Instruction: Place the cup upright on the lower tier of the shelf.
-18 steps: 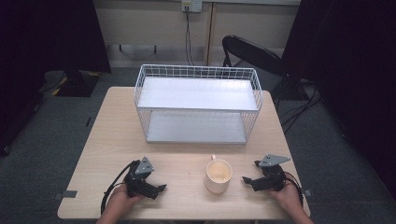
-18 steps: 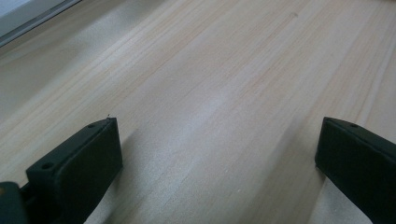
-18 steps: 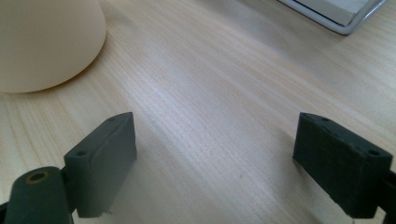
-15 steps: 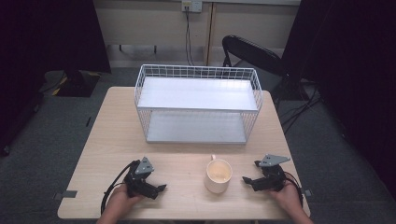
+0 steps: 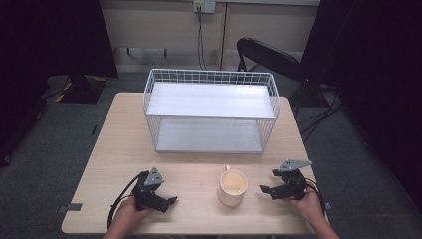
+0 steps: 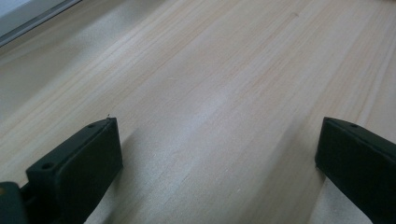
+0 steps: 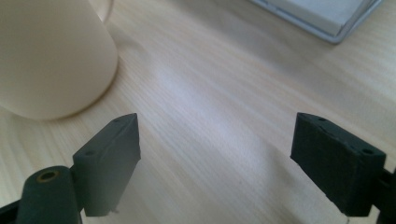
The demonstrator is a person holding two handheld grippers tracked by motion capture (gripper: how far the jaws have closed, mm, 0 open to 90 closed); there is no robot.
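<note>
A pale wooden surface (image 5: pixel 124 144) stands on grey carpet (image 5: pixel 45 154), in a room with dark curtains at both sides. At the back, a black folding chair (image 5: pixel 263 52) sits near a wall socket (image 5: pixel 204 5) with a cable hanging from it. A white wire basket shelf (image 5: pixel 211 107) occupies the far half of the surface. A cream mug (image 5: pixel 232 187) stands near the front edge, between the two grippers and touching neither. The left gripper (image 5: pixel 171 201) and right gripper (image 5: pixel 263 189) rest low at the surface, jaws wide apart with only bare wood between them. No brand, label or writing can be read.
</note>
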